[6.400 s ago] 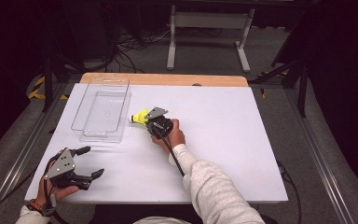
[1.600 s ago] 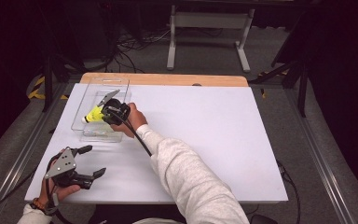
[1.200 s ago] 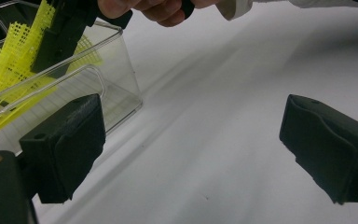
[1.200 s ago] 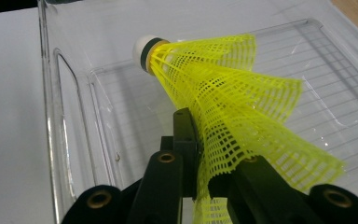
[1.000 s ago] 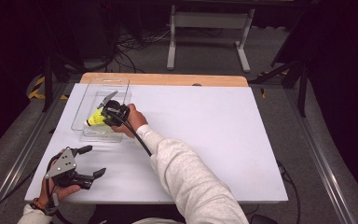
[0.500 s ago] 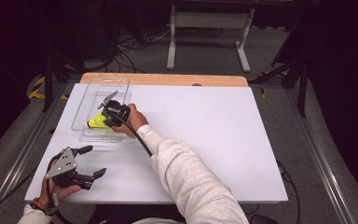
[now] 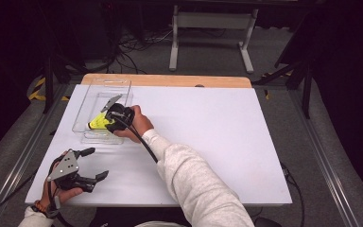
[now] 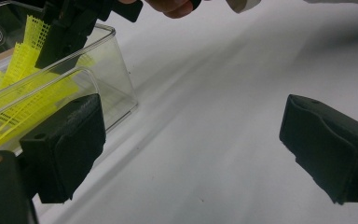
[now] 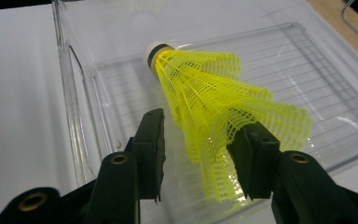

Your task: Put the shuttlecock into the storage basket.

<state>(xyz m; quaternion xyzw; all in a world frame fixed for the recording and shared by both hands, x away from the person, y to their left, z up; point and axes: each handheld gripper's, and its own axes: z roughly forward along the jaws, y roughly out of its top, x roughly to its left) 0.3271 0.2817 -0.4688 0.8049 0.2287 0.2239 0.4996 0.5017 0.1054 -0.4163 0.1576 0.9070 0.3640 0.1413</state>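
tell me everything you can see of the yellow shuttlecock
The shuttlecock has a bright yellow skirt of plastic-looking mesh with thin ribs, flaring from a white cap with a dark band. It lies on its side in the clear tray, cap pointing away from the right tool. That tool's jaws have just been opening; the skirt's wide end sits between them, close against one jaw and clear of the other. From above it lies at the tray's near end.

White table (image 7: 227,137), wooden far edge (image 7: 170,80), grey metal stand (image 7: 210,28) beyond.
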